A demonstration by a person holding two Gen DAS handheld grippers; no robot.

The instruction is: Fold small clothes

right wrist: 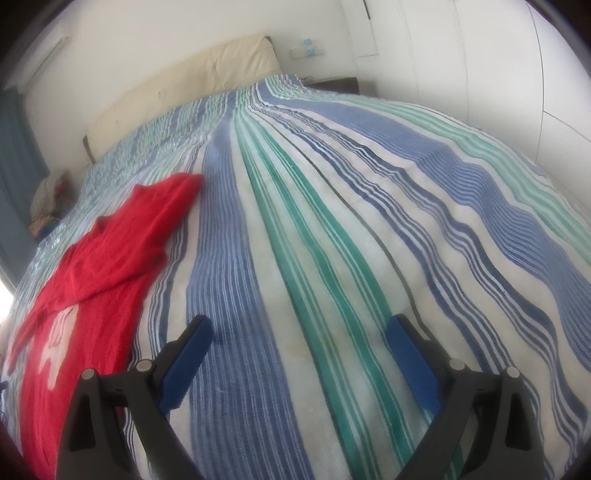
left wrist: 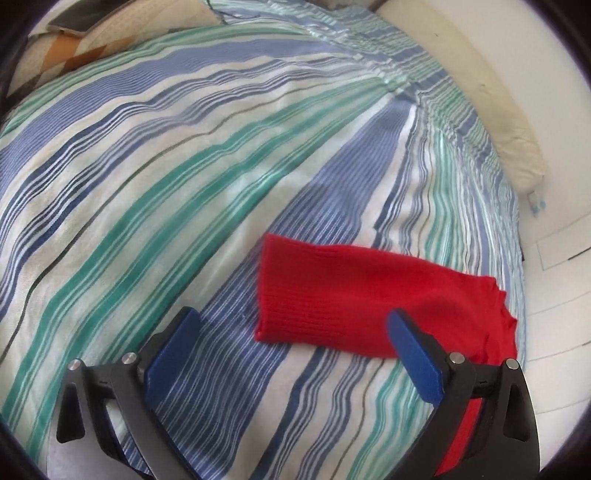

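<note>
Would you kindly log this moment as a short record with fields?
surface: striped bedspread
garment: red knit top, lying partly folded on the bedspread, white print showing
left tongs: open, holding nothing, right beside the red knit top
right tongs: open, holding nothing, over bare bedspread to the right of the garment
background: cream headboard, phone on a patterned pillow

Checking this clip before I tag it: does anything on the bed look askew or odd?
Only the red knit garment: it lies rumpled near the striped bedspread's edge, one sleeve flopped over the body, unfolded. Both the left gripper and right gripper are open and empty.
</note>
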